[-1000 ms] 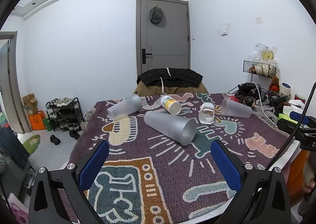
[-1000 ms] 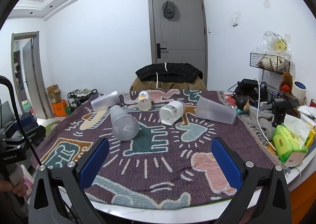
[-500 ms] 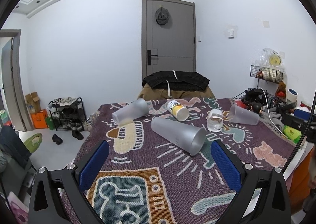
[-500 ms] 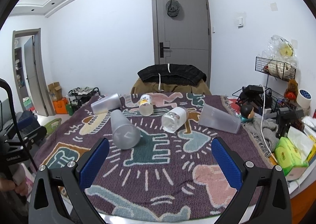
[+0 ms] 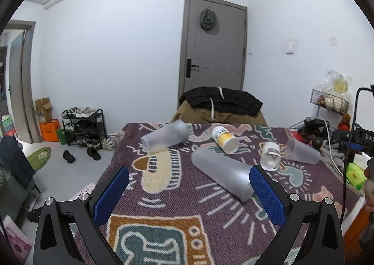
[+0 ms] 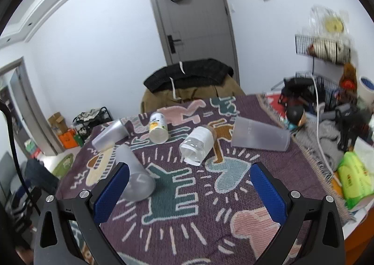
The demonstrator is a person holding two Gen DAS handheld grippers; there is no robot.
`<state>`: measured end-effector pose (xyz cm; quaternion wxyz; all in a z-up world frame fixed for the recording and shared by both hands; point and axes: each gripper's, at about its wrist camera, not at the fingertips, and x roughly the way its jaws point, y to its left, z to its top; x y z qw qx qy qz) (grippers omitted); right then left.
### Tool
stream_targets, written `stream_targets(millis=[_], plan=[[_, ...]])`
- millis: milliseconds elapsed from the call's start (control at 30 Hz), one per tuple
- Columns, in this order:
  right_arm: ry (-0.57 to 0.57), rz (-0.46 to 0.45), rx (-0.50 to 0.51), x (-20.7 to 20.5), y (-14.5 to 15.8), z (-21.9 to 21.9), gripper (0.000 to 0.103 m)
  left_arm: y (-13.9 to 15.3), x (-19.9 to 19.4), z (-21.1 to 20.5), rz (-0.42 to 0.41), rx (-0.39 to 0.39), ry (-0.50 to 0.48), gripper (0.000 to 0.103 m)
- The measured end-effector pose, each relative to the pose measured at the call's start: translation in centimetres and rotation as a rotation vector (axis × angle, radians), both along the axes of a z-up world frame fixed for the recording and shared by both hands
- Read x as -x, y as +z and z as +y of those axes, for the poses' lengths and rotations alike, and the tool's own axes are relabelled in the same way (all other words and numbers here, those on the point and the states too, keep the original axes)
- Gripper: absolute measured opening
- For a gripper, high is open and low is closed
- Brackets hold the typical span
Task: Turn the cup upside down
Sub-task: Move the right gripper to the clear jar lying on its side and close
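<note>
Three frosted plastic cups lie on their sides on the patterned cloth. The middle cup (image 5: 222, 175) (image 6: 135, 177) lies ahead of my open left gripper (image 5: 189, 192), its mouth near the right finger. A second cup (image 5: 164, 136) (image 6: 109, 134) lies at the far left. A third cup (image 5: 302, 154) (image 6: 259, 135) lies at the right. My right gripper (image 6: 189, 191) is open and empty above the cloth, tilted.
A yellow-labelled bottle (image 5: 224, 140) (image 6: 159, 128) and a clear jar (image 5: 270, 157) (image 6: 197, 146) lie between the cups. A green tissue pack (image 6: 355, 177), cables and clutter crowd the table's right edge. A chair with a black jacket (image 5: 219, 101) stands behind the table.
Both grippers have moved forward toward the cups. The right gripper has tilted, so its view now leans. Nothing on the table has moved.
</note>
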<state>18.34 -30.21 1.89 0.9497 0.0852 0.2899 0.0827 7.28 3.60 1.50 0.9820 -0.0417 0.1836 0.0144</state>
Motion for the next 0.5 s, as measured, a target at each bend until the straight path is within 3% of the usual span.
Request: stream_targets(millis=[267,500], plan=[[-0.040,0.150,-0.017,-7.2,-2.2,0.8,0.103,-0.9,-2.9,2.5,0.038,0.028,0.056,0.103],[-0.077,0.244,0.042,-12.7,-4.7,3.3,0.103,-2.5,-4.5,4.5,0.075,0.034,0.096,0.103]])
